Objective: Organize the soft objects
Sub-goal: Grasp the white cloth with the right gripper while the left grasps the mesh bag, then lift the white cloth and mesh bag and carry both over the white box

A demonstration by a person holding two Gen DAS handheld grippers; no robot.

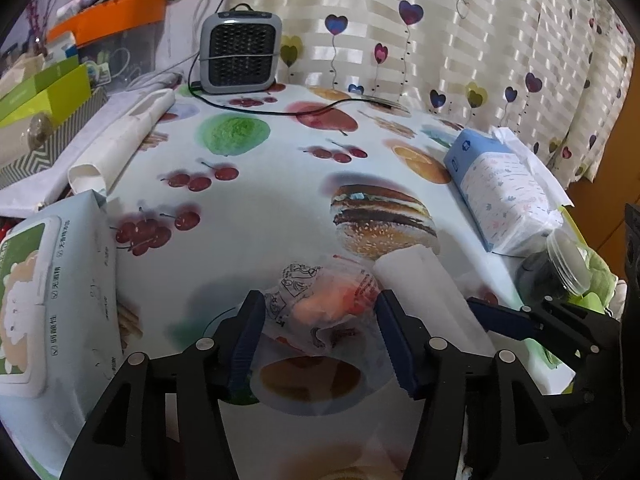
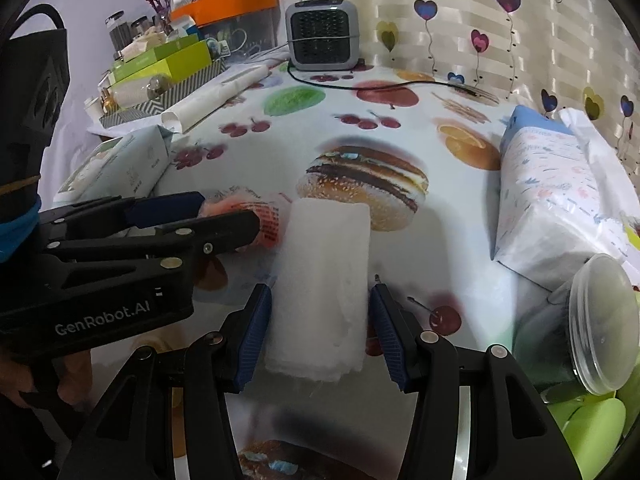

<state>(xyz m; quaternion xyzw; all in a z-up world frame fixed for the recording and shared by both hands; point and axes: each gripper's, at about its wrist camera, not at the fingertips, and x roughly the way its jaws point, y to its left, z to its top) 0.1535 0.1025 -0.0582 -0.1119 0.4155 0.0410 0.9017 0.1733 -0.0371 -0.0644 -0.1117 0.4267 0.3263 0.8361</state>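
Soft items sit mid-table, landmark = the burger print [image 1: 380, 222] on the fruit-pattern tablecloth [image 1: 248, 184]. White paper roll [image 2: 322, 292] lies lengthwise on the cloth, far end touching the burger print's near edge, near end between the right gripper [image 2: 318, 330] fingers. Right fingers are spread on either side of the roll; pads look just beside or barely on it, can't tell if they press. Clear plastic bag [image 1: 320, 306] with orange and red contents lies just left of the roll, on the near side of the burger print. Left gripper [image 1: 318, 334] straddles the bag, fingers spread wide, pads just off its sides, not squeezing. In the right wrist view the left gripper comes in from the left, tips by the bag. Blue-white tissue pack [image 1: 504, 196] sits right of the burger, near the table edge; clear-lidded jar [image 2: 592, 328] lies nearer than that pack. Wet-wipes pack [image 1: 44, 296] well left of the burger. Grey fan heater [image 1: 240, 54] stands far behind the burger, by the heart-print curtain [image 1: 460, 32].
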